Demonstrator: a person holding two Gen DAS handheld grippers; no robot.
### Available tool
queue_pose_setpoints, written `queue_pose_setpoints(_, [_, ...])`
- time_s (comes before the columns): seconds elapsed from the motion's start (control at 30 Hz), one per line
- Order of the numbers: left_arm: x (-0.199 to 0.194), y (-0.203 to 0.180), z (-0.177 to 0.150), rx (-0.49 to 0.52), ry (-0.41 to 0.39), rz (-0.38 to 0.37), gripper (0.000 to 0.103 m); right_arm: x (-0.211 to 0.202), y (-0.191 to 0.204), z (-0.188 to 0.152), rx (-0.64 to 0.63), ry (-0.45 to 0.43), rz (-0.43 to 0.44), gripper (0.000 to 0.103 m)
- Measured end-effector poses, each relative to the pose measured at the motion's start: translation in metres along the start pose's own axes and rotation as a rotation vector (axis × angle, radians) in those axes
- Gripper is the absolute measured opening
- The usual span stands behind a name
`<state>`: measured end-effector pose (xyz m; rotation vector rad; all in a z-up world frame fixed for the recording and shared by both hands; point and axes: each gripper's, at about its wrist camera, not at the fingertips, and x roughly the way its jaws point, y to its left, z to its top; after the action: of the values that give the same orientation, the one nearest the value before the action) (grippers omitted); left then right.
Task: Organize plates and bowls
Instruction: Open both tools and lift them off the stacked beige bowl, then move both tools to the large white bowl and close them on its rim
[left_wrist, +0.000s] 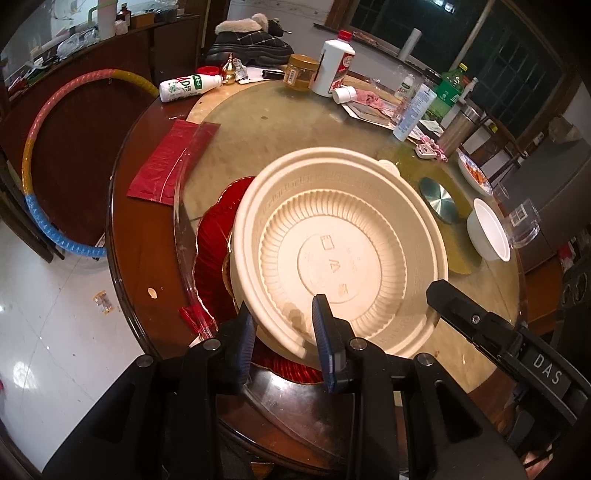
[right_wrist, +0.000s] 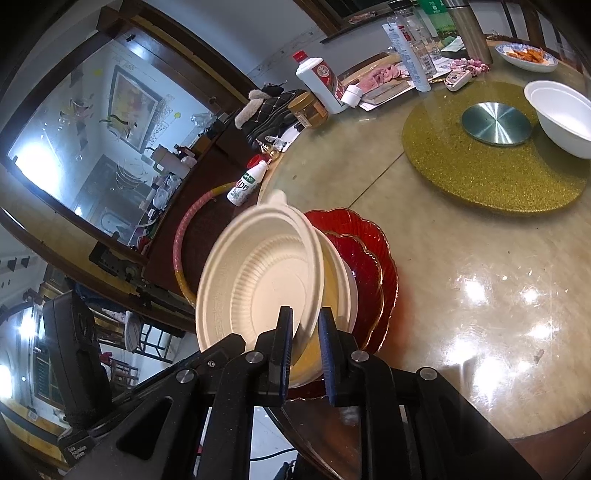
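I have both grippers, left (left_wrist: 284, 325) and right (right_wrist: 306, 332), clamped on the ribbed beige plastic bowl (left_wrist: 343, 254) above the scalloped red glass plate (right_wrist: 373, 258); a white bowl (right_wrist: 561, 114) sits well apart.

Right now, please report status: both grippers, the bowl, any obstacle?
Left gripper shut on beige bowl rim. Right gripper shut on same rim, other side. Bowl tilted over red plate. Nothing in the way.

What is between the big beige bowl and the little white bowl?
In the right wrist view, a gold glittery mat with a round metal disc lies between the beige bowl and the white bowl.
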<state>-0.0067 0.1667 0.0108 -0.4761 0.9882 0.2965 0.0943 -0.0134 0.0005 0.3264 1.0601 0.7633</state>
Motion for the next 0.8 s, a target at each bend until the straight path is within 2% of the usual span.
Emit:
queue_pose_setpoints(0.07, [-0.003,0.003,0.001,-0.015,-0.028,0.027,0.035,-0.002,0.000,0.001,-0.008,-0.021,-0.030,0.021])
queue_pose_setpoints(0.13, [-0.006,0.007,0.003,-0.036,-0.053,0.032,0.053,-0.006,-0.002,0.003,-0.003,-0.042,-0.030,0.044])
queue_pose_setpoints(0.2, [-0.009,0.011,0.004,-0.059,-0.076,0.037,0.057,-0.009,-0.003,0.005,-0.002,-0.061,-0.026,0.049])
queue_pose_setpoints(0.33, [-0.015,0.017,0.008,-0.113,-0.114,0.036,0.059,-0.015,-0.009,0.011,0.015,-0.081,-0.004,0.056])
queue_pose_setpoints(0.4, [-0.024,0.020,0.009,-0.167,-0.172,0.015,0.066,-0.021,-0.020,0.015,0.048,-0.103,0.024,0.063])
queue_pose_setpoints(0.43, [-0.029,0.019,0.008,-0.186,-0.214,0.013,0.074,-0.025,-0.026,0.016,0.068,-0.113,0.037,0.069])
queue_pose_setpoints(0.5, [-0.039,0.012,0.006,-0.194,-0.302,0.021,0.081,-0.031,-0.039,0.021,0.106,-0.129,0.052,0.081])
queue_pose_setpoints(0.57, [-0.046,-0.007,0.004,-0.161,-0.381,0.024,0.083,-0.037,-0.058,0.025,0.162,-0.138,0.057,0.086])
queue_pose_setpoints(0.63, [-0.045,-0.032,0.002,-0.089,-0.410,0.011,0.083,-0.044,-0.080,0.028,0.222,-0.137,0.058,0.086])
queue_pose_setpoints(0.8, [-0.025,-0.110,-0.005,0.135,-0.381,-0.084,0.083,-0.074,-0.144,0.034,0.339,-0.199,0.010,0.086])
